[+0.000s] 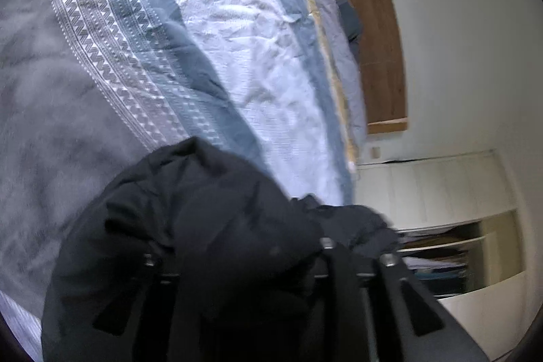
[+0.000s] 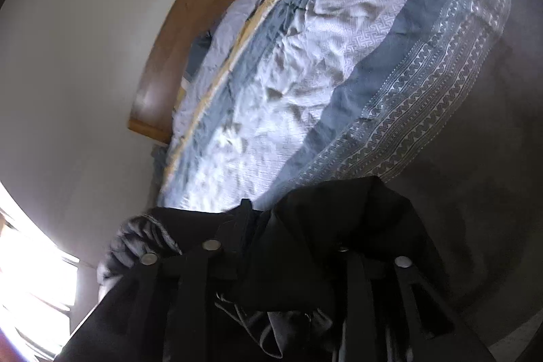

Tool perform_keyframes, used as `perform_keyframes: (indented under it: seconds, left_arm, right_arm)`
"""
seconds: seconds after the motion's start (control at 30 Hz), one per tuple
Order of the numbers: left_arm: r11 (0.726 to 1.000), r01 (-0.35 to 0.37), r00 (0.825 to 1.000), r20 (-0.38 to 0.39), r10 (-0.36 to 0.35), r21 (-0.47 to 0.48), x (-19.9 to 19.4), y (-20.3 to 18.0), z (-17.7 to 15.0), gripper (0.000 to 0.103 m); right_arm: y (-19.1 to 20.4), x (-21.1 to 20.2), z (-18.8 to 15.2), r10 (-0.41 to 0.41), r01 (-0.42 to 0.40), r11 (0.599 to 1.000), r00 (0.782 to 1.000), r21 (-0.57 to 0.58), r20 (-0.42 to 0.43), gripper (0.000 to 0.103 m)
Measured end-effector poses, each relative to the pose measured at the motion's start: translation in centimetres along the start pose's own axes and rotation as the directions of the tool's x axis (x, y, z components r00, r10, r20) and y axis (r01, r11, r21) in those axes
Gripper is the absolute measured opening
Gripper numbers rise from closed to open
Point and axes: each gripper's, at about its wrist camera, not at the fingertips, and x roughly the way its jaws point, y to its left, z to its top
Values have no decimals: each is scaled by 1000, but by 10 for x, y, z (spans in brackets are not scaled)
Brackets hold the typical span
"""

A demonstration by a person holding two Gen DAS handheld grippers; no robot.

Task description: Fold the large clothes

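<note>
A large black garment [image 1: 190,219] hangs bunched over my left gripper [image 1: 244,263], which is shut on its cloth and holds it above the bed. The same black garment [image 2: 325,226] drapes over my right gripper [image 2: 278,260], which is also shut on it. The cloth hides most of both grippers' fingers. The garment is lifted off the bed, not lying flat. Both views are tilted sideways.
A bed with a blue, white and grey patterned duvet [image 1: 210,33] fills both views, with a grey blanket [image 1: 40,131] at its foot. A wooden headboard [image 1: 376,33] stands against a white wall. An open wardrobe with shelves [image 1: 451,246] is beside the bed. A bright window [image 2: 30,267] is at the left.
</note>
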Motion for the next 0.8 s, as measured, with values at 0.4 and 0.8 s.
perform_keyframes:
  seconds: [0.4,0.8]
  left_arm:
    - [990,-49,992,123,33,131,-135,-73,-11,55]
    - [753,-291,946,57,320,590,-38,-185,-127,55]
  right_arm:
    - [73,-108,2,-40,48,987,998,-153,58,103]
    - [187,-58,-74,-154,133,845,988,-518,2,103]
